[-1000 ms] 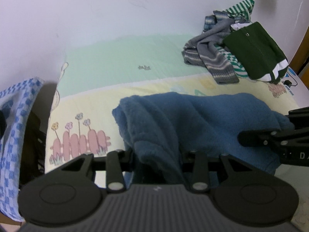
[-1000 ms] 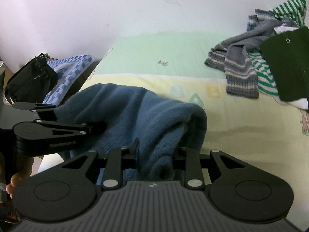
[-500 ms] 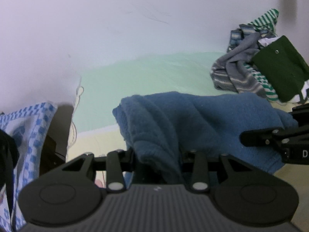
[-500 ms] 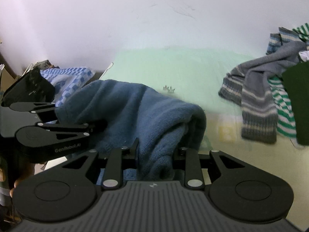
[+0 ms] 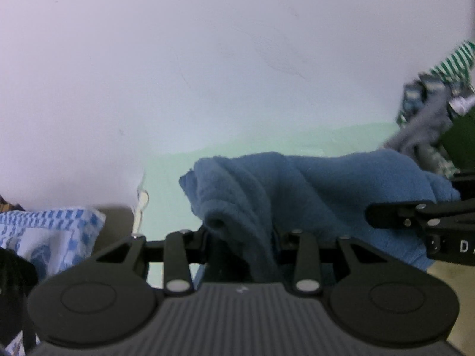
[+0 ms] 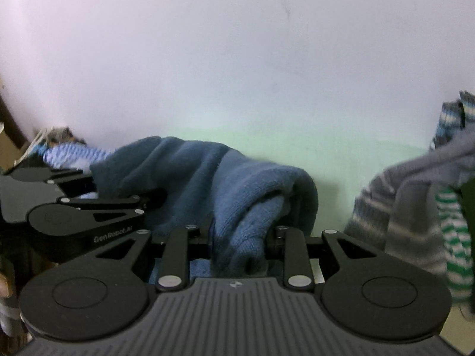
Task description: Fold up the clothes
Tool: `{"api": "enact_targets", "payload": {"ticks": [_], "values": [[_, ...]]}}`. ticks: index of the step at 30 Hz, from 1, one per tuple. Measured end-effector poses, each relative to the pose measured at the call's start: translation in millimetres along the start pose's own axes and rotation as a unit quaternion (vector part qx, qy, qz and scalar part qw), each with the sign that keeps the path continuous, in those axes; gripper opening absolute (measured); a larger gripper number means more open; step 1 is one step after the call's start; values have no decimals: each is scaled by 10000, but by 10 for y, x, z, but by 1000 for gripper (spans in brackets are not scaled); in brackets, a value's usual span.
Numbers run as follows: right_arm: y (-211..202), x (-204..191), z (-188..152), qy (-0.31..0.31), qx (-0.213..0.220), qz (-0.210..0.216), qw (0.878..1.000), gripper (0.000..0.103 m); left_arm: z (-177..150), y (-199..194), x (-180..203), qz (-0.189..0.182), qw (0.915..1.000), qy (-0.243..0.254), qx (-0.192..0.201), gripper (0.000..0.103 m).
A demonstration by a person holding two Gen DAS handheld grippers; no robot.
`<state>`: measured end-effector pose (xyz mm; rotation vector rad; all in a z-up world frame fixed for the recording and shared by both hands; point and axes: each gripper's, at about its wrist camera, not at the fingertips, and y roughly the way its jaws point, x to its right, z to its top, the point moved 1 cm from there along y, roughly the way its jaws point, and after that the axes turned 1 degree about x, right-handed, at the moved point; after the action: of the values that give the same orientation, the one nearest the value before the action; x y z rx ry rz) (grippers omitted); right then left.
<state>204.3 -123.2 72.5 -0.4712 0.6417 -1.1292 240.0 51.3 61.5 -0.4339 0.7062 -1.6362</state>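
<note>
Gripping blue sweater (image 5: 311, 184) — 2 grippers | pale-green sheet (image 6: 335, 160) | white wall (image 5: 207, 59)

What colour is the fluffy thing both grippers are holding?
Blue. The sweater shows best in the right wrist view.

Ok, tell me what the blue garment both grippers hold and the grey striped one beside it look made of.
Blue garment: thick, soft, matte fabric; fuzzy like fleece from the left wrist, fine knit rows from the right, so probably a brushed knit. Grey striped garment: knitted, seemingly wool or acrylic, with ribbed texture and pale bands, though motion blur leaves the fibre open.
</note>
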Motion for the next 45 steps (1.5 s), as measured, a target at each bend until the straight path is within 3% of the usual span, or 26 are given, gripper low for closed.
{"api": "enact_targets", "payload": {"ticks": [11,15,21,25,27,32,35,38,40,43,44,45], "values": [[495,5,143,-259,652,-102,9975,28,217,657,-142,306,9994,-56,153,37],[633,65,155,-244,628,-237,9974,28,282,809,-147,283,9994,-72,176,38],[783,172,3,-460,259,-356,9980,30,132,944,-136,123,9999,52,48,51],[744,190,-43,-525,112,-220,9983,34,39,879,-265,-294,9994,-180,-19,54],[703,183,-7,-546,59,-160,9984,39,-55,810,-423,-675,9969,-386,-82,55],[451,167,9,-845,364,-454,9947,43,-165,697,-618,-1046,9928,-572,-78,66],[271,96,-26,-913,676,-740,9908,44,-147,687,-563,-961,9941,-486,-91,61],[136,74,-102,-862,829,-708,9903,48,-14,670,-604,-1066,9927,-555,49,57],[54,57,-151,-841,924,-703,9897,48,61,625,-630,-1045,9928,-538,216,73],[67,84,-198,-568,765,-619,9935,48,130,672,-626,-811,9952,-469,277,85],[117,114,-218,-318,591,-483,9966,48,134,732,-605,-788,9954,-504,195,82],[166,140,-239,-74,432,-369,9984,48,138,791,-585,-765,9956,-539,112,71]]}}
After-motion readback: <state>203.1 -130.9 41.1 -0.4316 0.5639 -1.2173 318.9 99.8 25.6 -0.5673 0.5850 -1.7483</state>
